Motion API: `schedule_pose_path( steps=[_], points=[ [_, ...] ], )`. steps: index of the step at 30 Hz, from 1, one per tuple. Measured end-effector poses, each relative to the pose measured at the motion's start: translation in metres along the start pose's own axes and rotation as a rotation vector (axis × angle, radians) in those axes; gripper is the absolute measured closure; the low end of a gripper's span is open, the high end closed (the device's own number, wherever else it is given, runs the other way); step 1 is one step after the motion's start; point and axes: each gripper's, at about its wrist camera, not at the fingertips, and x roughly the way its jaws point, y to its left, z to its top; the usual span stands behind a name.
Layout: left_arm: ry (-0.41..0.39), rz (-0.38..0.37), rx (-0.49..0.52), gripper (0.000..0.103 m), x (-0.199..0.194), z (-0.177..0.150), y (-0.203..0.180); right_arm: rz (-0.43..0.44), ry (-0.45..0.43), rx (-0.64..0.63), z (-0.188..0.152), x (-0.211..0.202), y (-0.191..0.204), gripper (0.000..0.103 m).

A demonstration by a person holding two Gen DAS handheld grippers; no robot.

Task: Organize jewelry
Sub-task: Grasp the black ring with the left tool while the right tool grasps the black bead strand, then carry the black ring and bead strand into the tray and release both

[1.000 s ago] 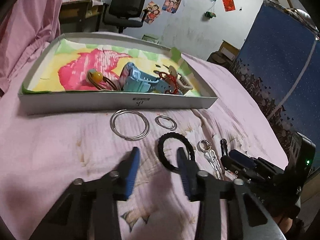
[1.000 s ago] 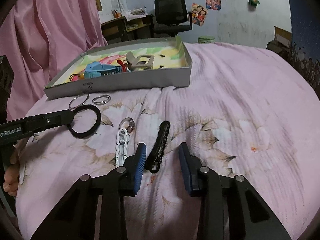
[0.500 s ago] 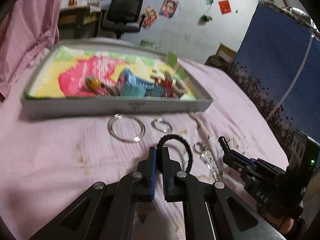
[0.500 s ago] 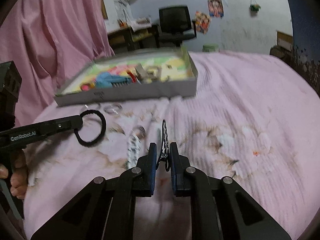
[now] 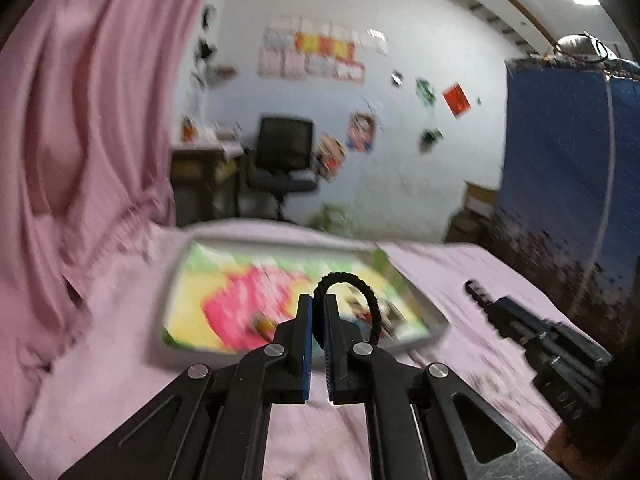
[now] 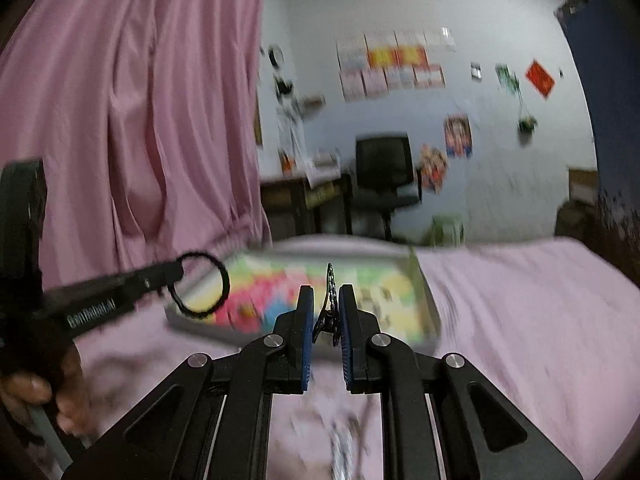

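Jewelry is now off the bed in both grips: a second ago the black braided bracelet lay flat on the pink floral bedspread between spread fingers, and the black beaded hair clip lay between the other pair; half a second ago both pairs closed, and now both pieces are in the air. Nearest in the left wrist view, the left gripper (image 5: 317, 322) has its blue-padded fingers pressed together on the black braided bracelet (image 5: 352, 292), whose loop arcs up and to the right of the tips. In the right wrist view the right gripper (image 6: 325, 312) pinches the black beaded hair clip (image 6: 329, 300) upright between its fingers, with a narrow gap showing either side of the thin clip. Below them the pink bedspread (image 6: 540, 320) is blurred by the lift, and whatever pieces remain on it near the front edge cannot be made out clearly. Beyond both grippers, toward the far side of the bed, sits the shallow grey cardboard tray with the bright pink, yellow and green lining (image 5: 434, 330); its contents are smeared by motion. Both pickups look secure, so I judge the carry to the tray has begun, and the releases over its lining are what is left for these two pieces.
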Motion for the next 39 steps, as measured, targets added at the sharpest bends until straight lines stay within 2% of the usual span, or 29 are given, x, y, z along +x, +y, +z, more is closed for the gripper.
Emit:
schedule_pose_path(
  steps=[4, 8, 15, 25, 35, 39],
  points=[
    [-0.084, 0.075, 0.002, 0.098, 0.002, 0.014, 0.011, 0.01, -0.079, -0.03, 0.018, 0.011, 0.012, 0.092],
    [-0.135, 0.129, 0.012, 0.098, 0.009, 0.021, 0.018, 0.011, -0.097, -0.023, 0.022, 0.032, 0.017, 0.092],
    [-0.123, 0.157, 0.038, 0.098, 0.037, 0.02, 0.027, 0.007, -0.068, -0.005, 0.013, 0.075, 0.021, 0.092],
    [0.043, 0.142, -0.053, 0.098, 0.087, 0.014, 0.047, -0.009, 0.056, 0.037, -0.01, 0.118, 0.01, 0.092],
    [0.26, 0.141, -0.07, 0.098, 0.128, 0.0, 0.049, -0.023, 0.216, 0.056, -0.024, 0.152, 0.003, 0.092],
    [0.315, 0.149, -0.071, 0.098, 0.137, -0.004, 0.05, -0.017, 0.282, 0.071, -0.03, 0.164, 0.001, 0.092]
  ],
)
